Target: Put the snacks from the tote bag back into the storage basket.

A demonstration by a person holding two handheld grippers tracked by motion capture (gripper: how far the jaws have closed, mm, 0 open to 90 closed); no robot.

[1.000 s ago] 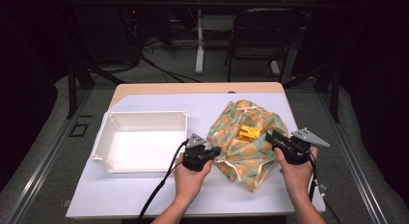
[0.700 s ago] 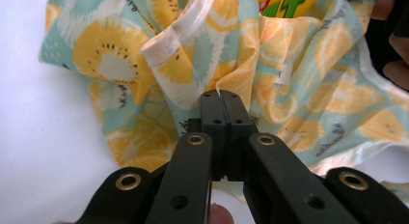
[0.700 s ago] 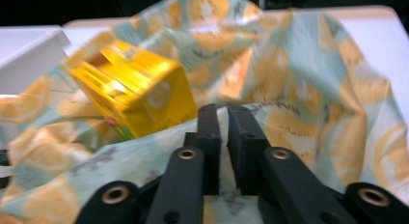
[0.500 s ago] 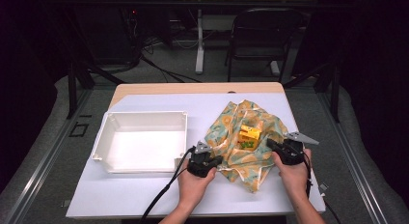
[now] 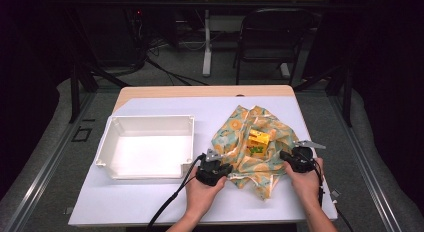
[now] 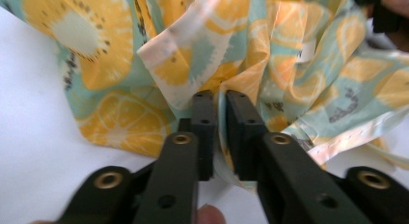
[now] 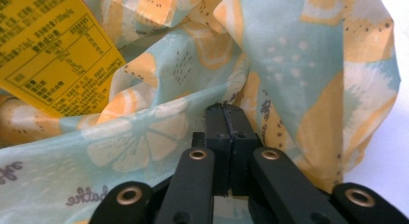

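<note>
High view: cloth point(image 5: 250, 152), citrus print, lies bunched on the white table sheet point(image 5: 150, 202), right of the empty white tray point(image 5: 145, 147). Yellow carton point(image 5: 258, 143) sits on top of it, mid-cloth. My left gripper point(image 5: 220, 173) is at the cloth's near-left edge, right gripper point(image 5: 289, 159) at its right edge. Both hands come in from the bottom, low to the table, grippers roughly level and aimed inward at the fabric.

Left gripper view: jaws have just been opening a little, now a narrow gap with a fold of cloth point(image 6: 226, 60) running between the pads. I judge the pinch loose at best, pads not clearly pressing. Thumb tip shows at the bottom edge.

Right gripper view: jaws together, clamped on a thin fold of cloth point(image 7: 289, 60) at the tips. Carton point(image 7: 53, 45) is upper left, label side facing me, just beyond the fold.

My read for doing this step well: re-seat the left pinch on the hem before any pull, keep both grips on single layers, move both hands together and low so the carton doesn't tip or slide off.
</note>
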